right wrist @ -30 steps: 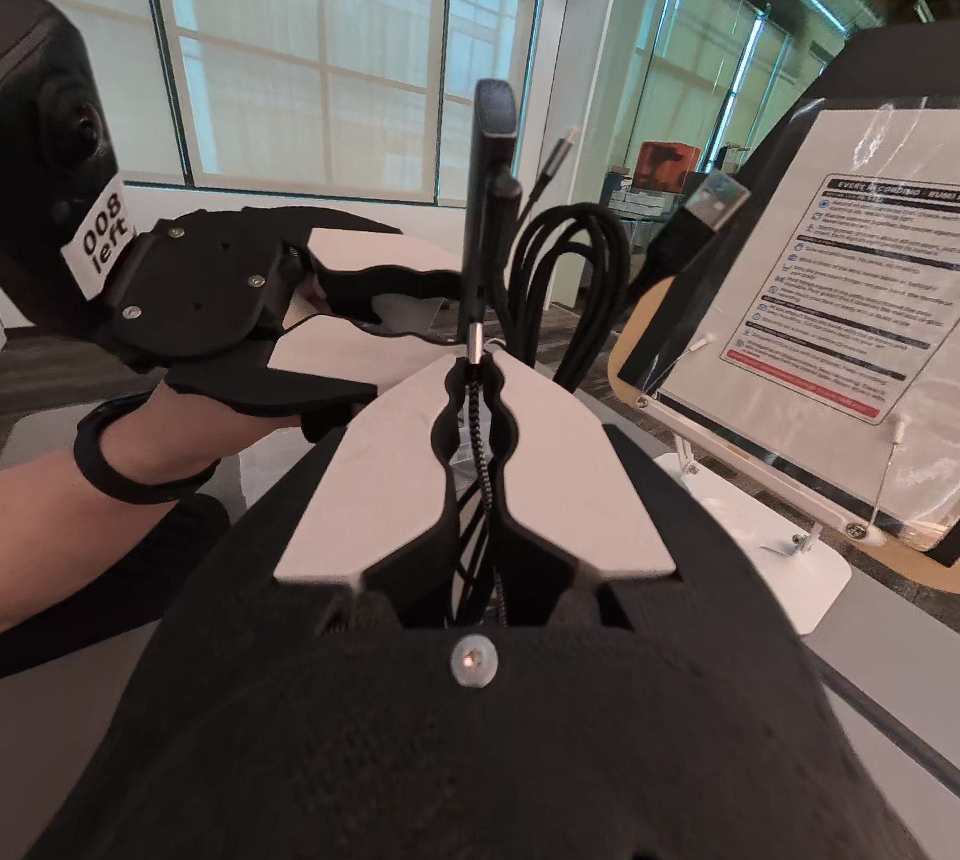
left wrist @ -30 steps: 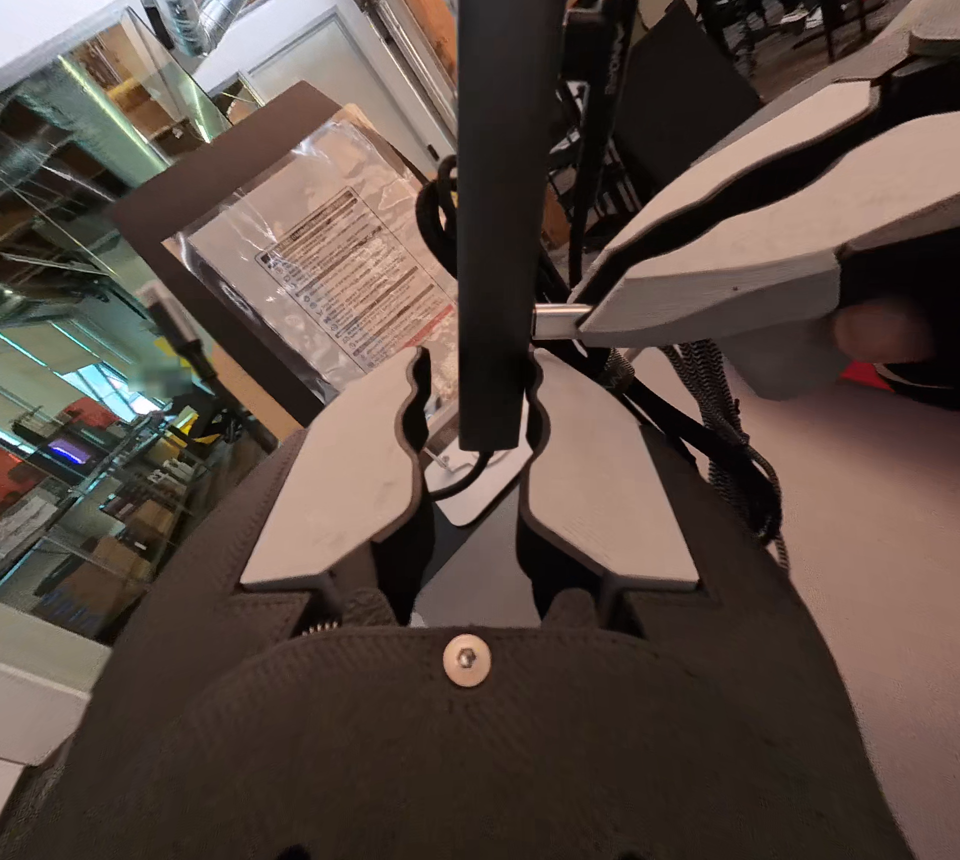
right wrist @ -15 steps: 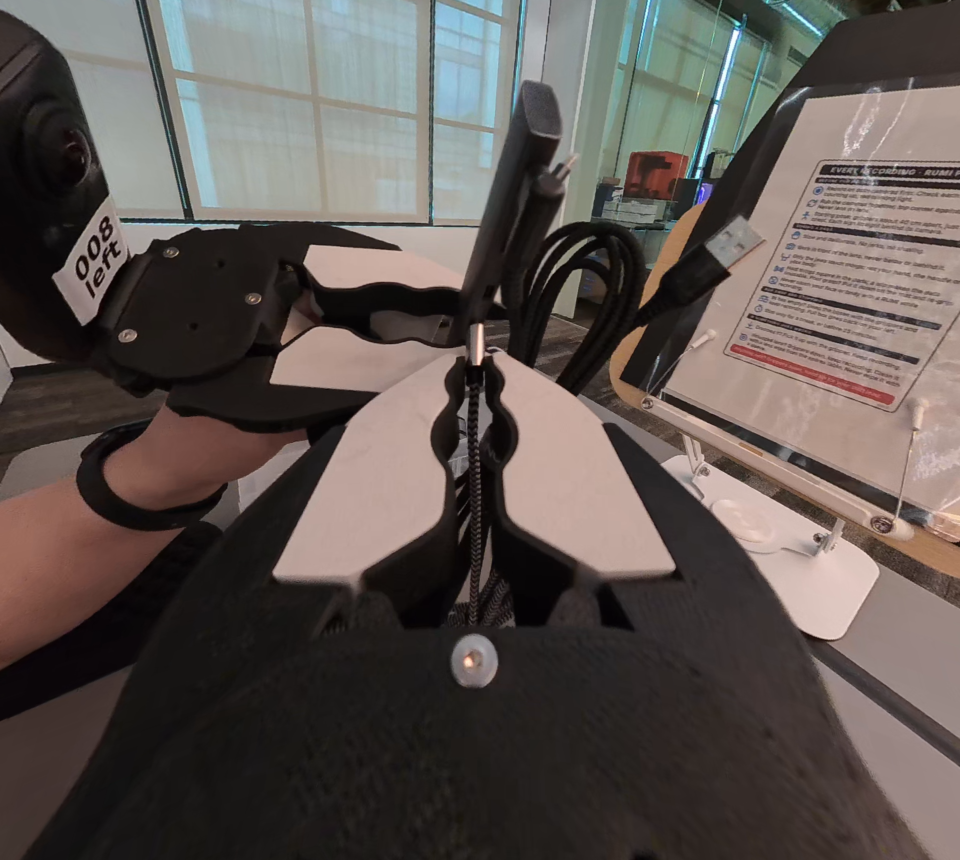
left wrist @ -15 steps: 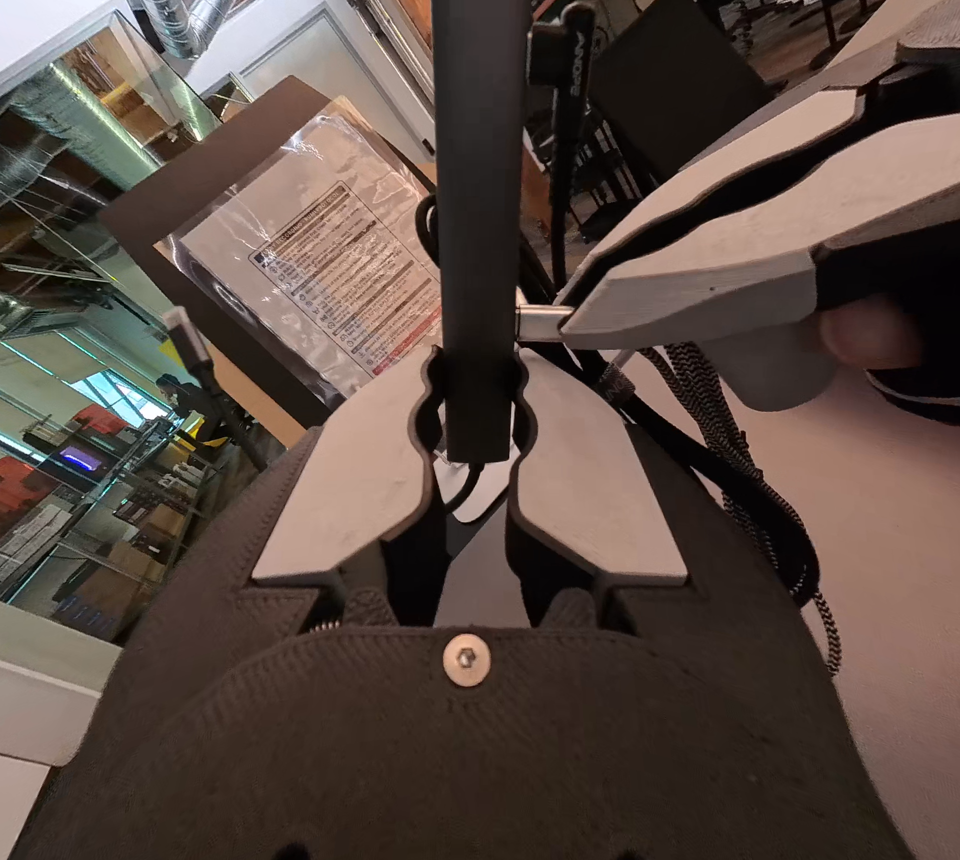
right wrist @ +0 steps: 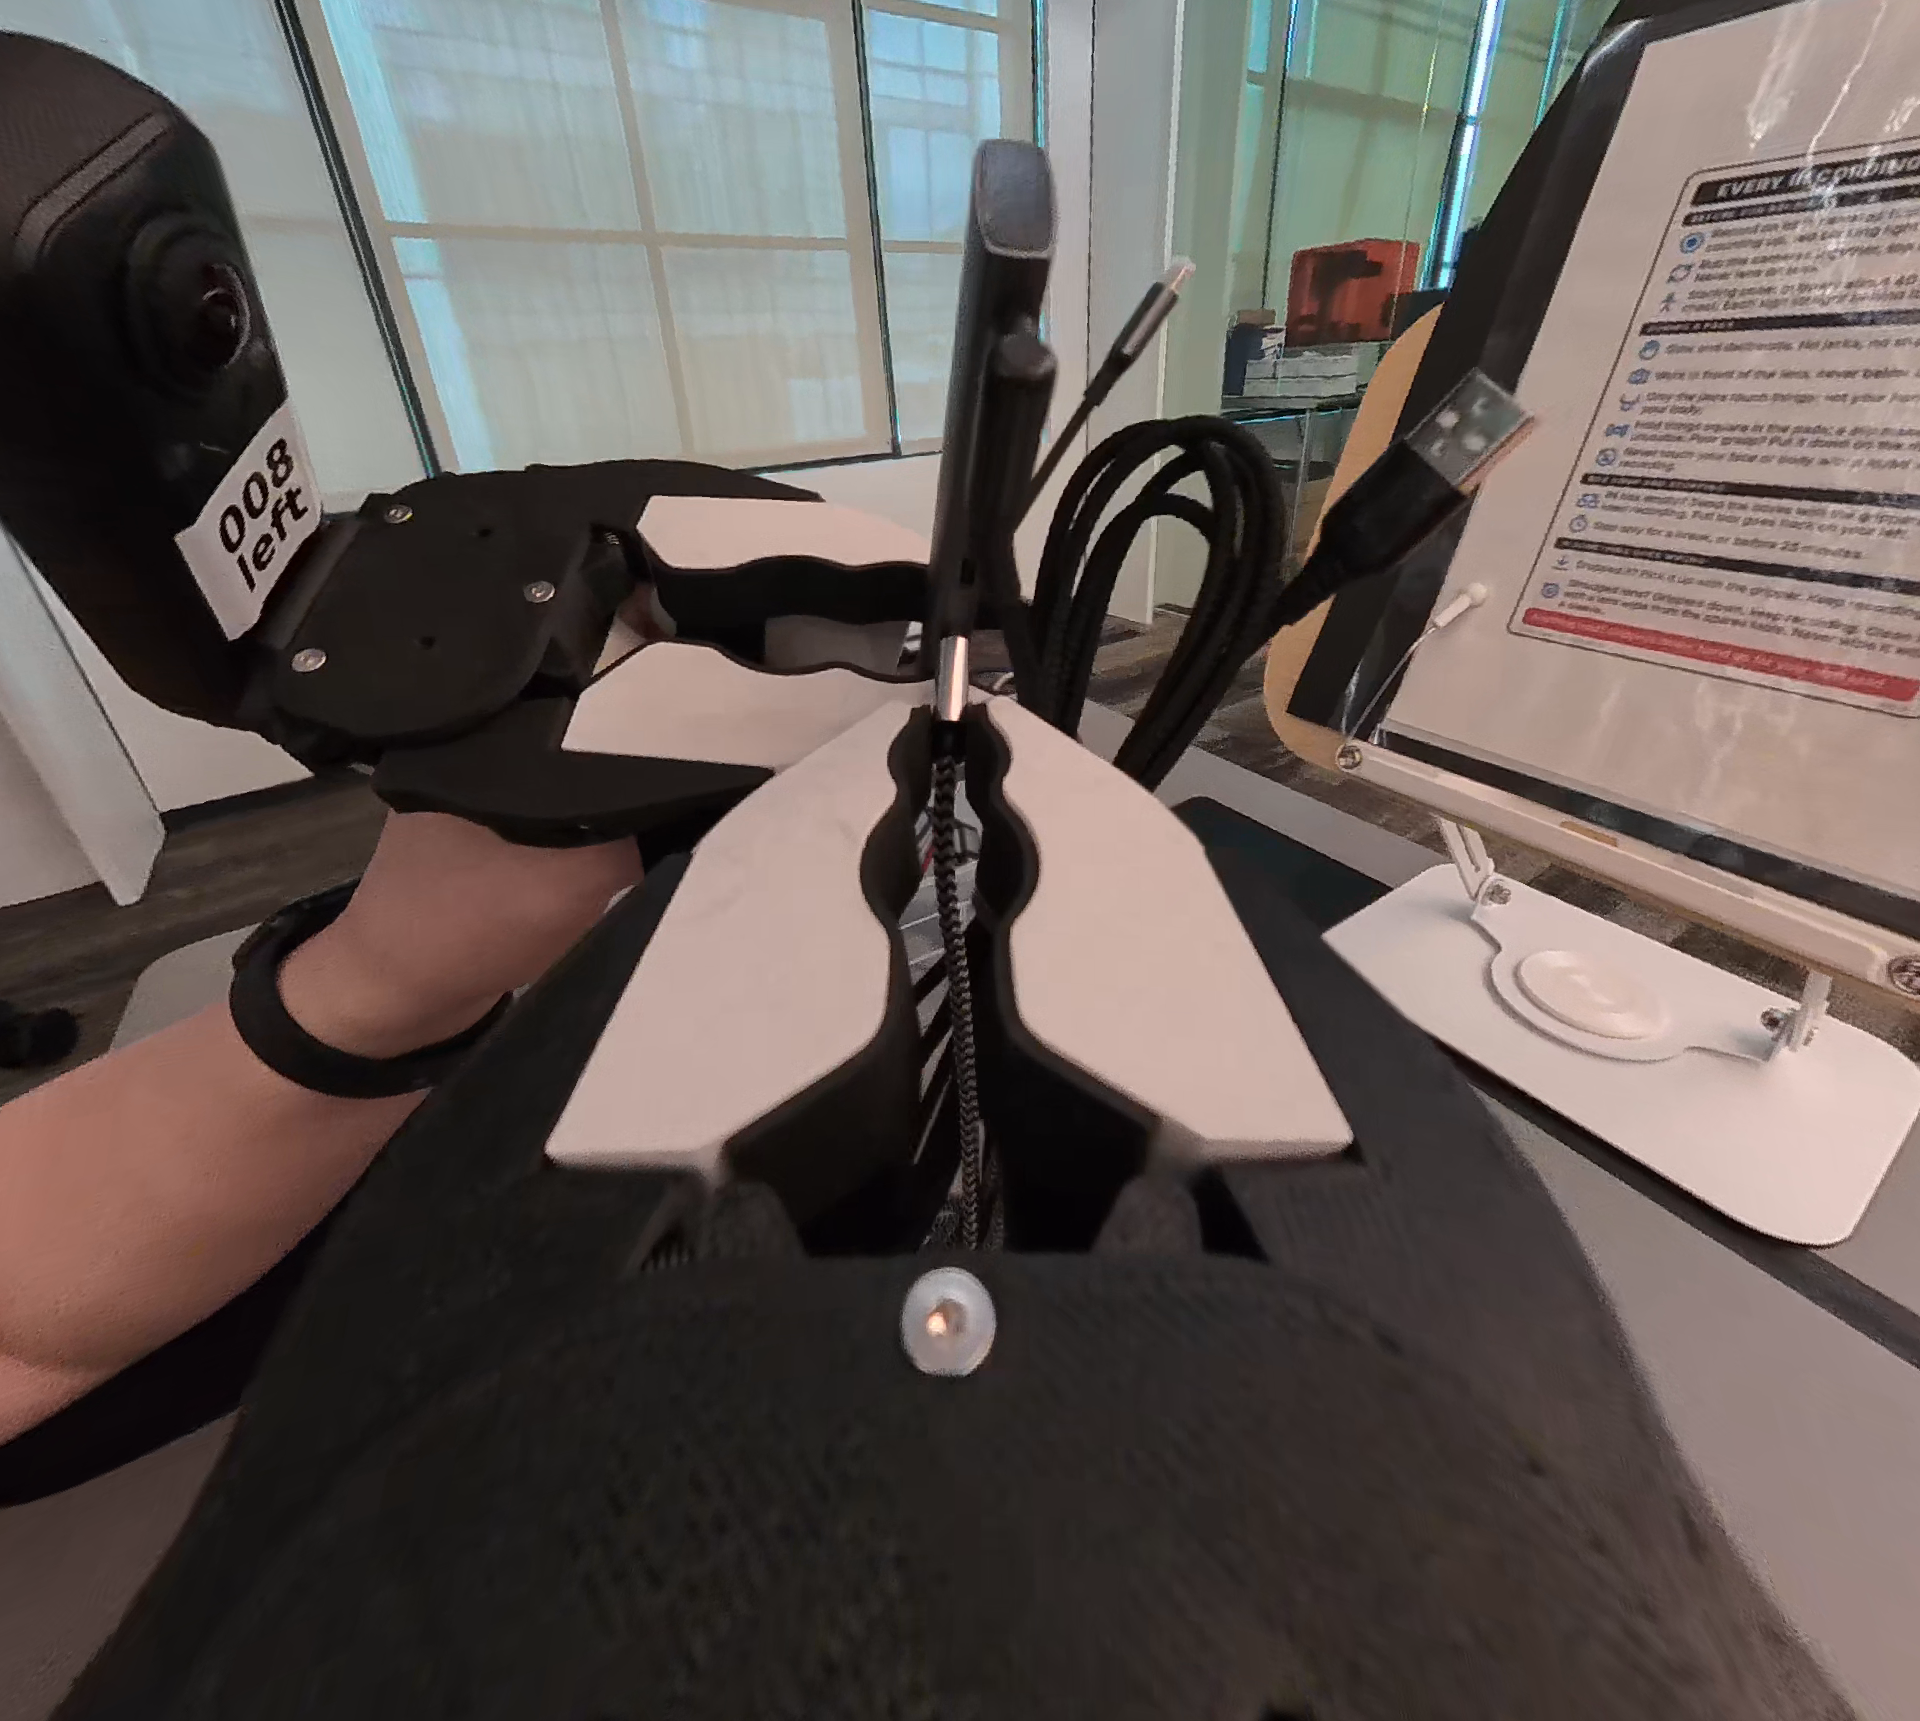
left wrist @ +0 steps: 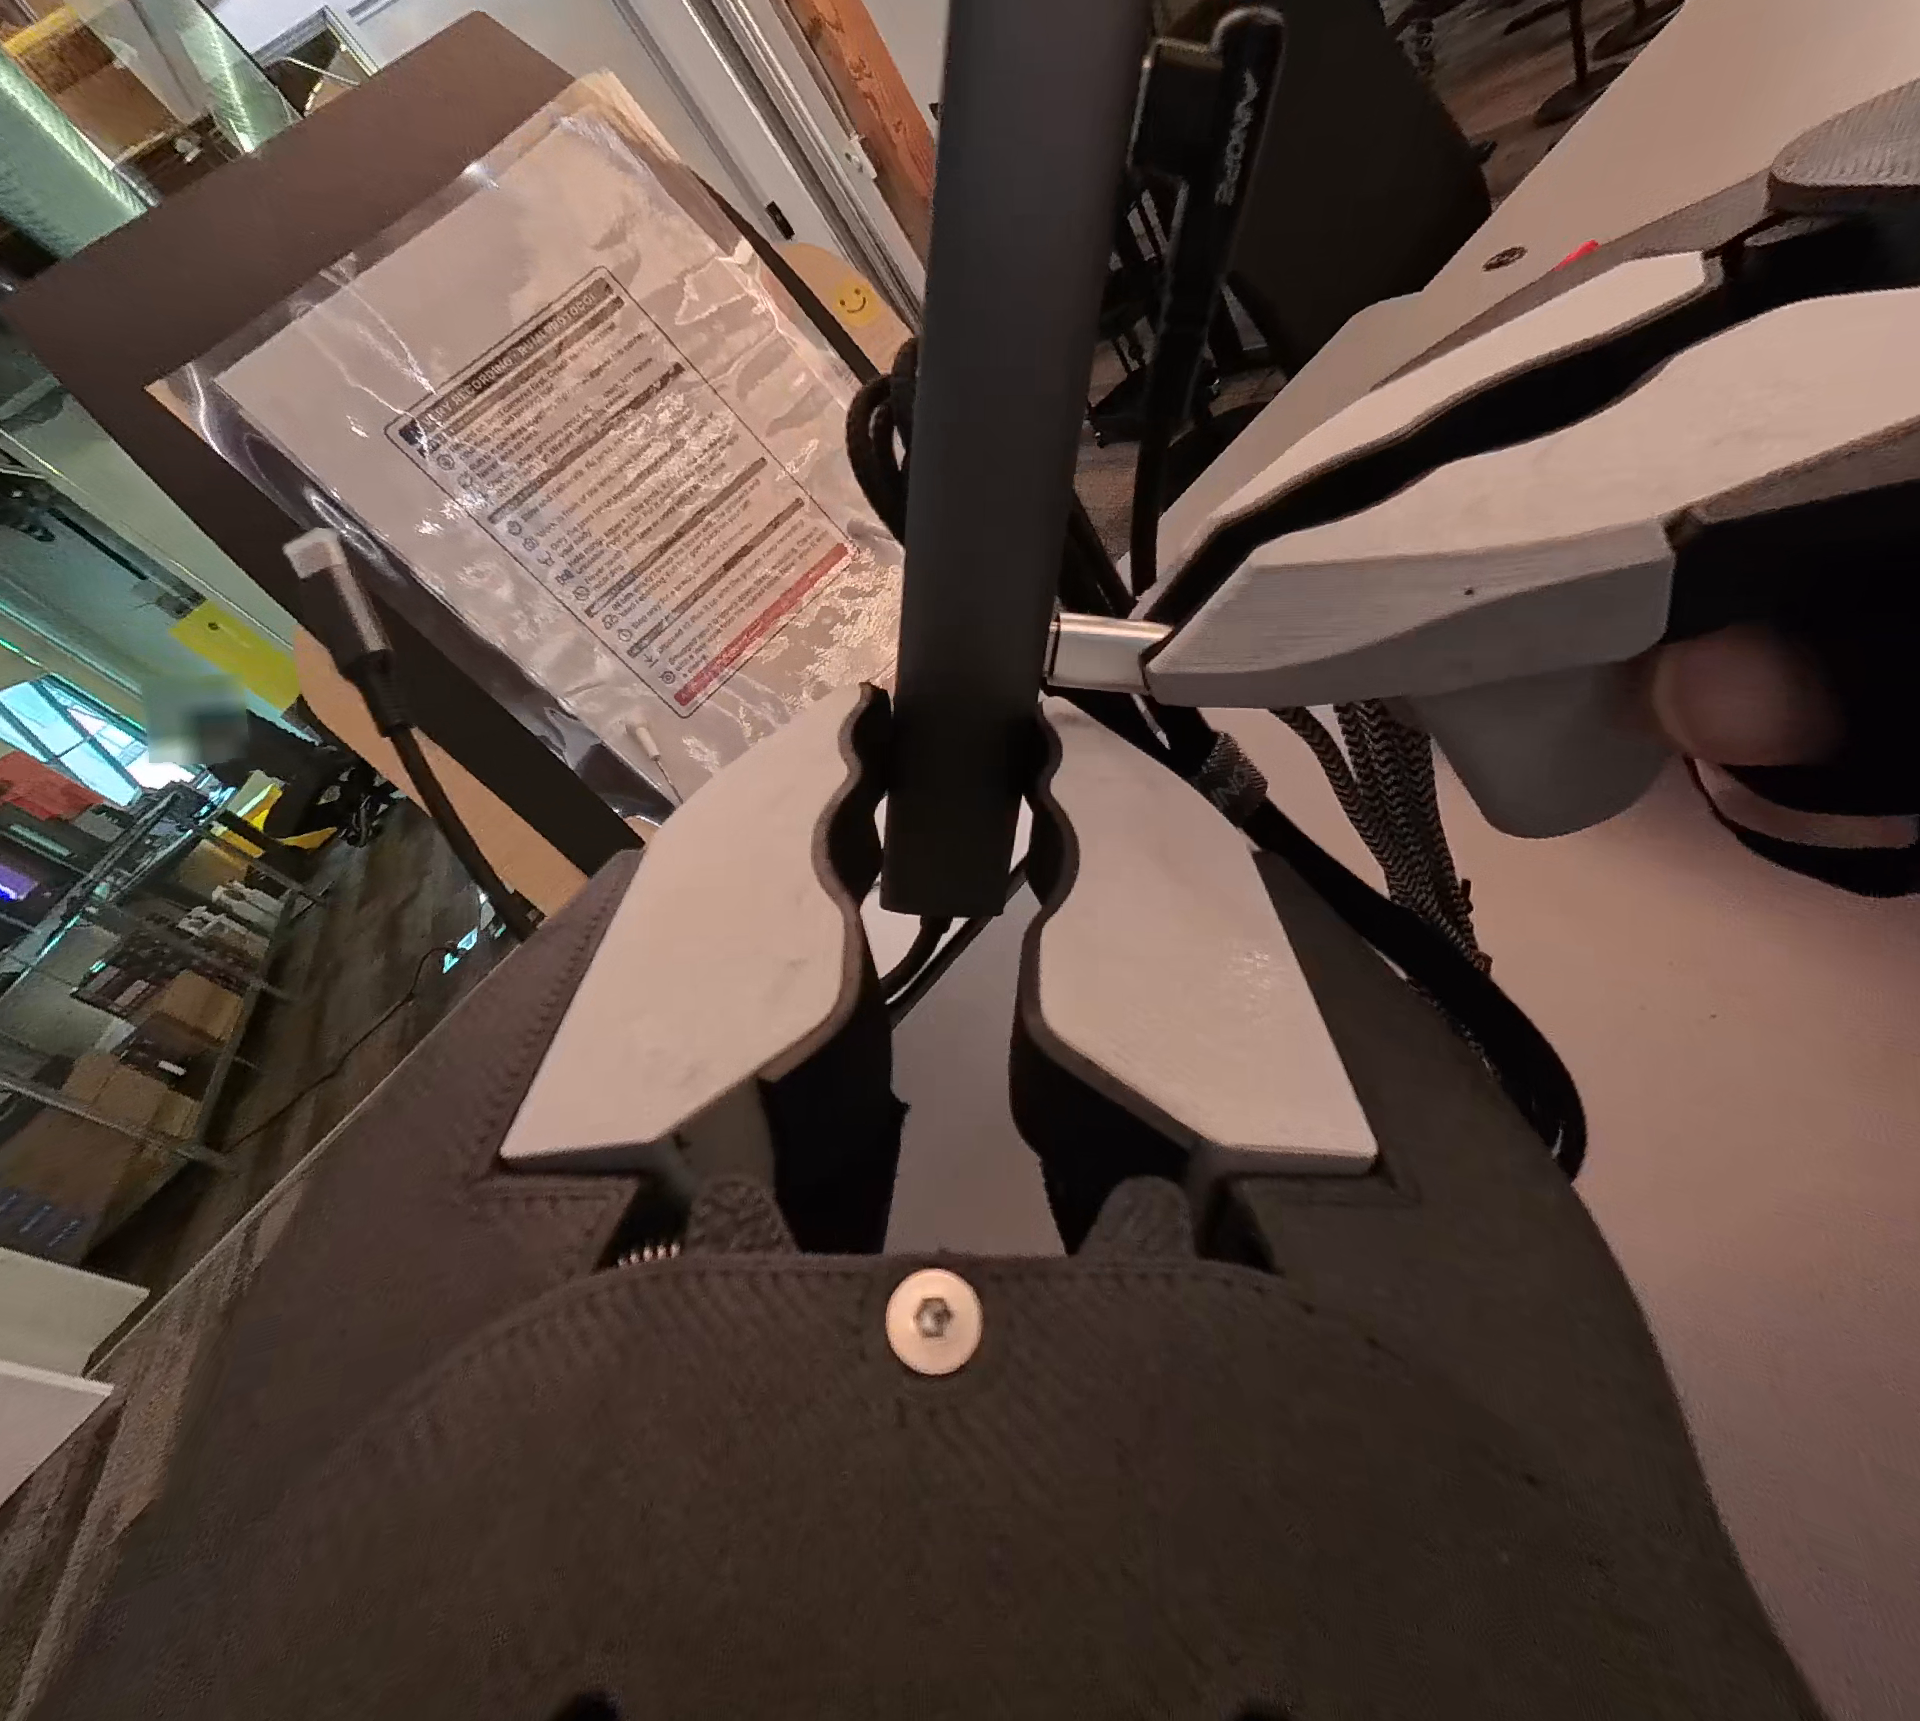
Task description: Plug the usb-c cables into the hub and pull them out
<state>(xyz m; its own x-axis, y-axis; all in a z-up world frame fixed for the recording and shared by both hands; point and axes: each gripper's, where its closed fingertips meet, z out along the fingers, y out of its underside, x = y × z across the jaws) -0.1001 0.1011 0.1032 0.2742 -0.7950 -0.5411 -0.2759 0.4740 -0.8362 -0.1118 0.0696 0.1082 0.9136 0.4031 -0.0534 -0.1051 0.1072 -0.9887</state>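
I have the long, dark grey, bar-shaped hub (left wrist: 1013,383) standing upright, clamped near its lower end between the fingers of my left gripper (left wrist: 940,798). My right gripper (right wrist: 951,715) is closed tight on the silver metal plug of a black-and-white braided usb-c cable (right wrist: 956,902), with the braid running back through the gap between its jaws. From the left wrist view the silver plug (left wrist: 1101,655) points sideways at the hub's right edge, its tip touching or just entering the side. I cannot tell whether it is fully seated, partly in, or only pressed against a port.

So my read is that this cable is at the socket and not clearly home (the port itself is hidden behind the plug). Another black connector (left wrist: 1195,113) sits against the hub's upper right side and looks plugged in. A loose cable end with a small silver tip (right wrist: 1143,321) sticks up free behind the hub, and a black cable with a flat usb-a plug (right wrist: 1455,445) hangs in the air, also free. A coil of black braided cable (right wrist: 1153,549) loops behind the hub.

Left to do, I judge: seat this plug, deal with any remaining usb-c ends, then pull them all out. The laminated instruction sheet on its white stand (right wrist: 1714,445) stands to the right, clear of the work.
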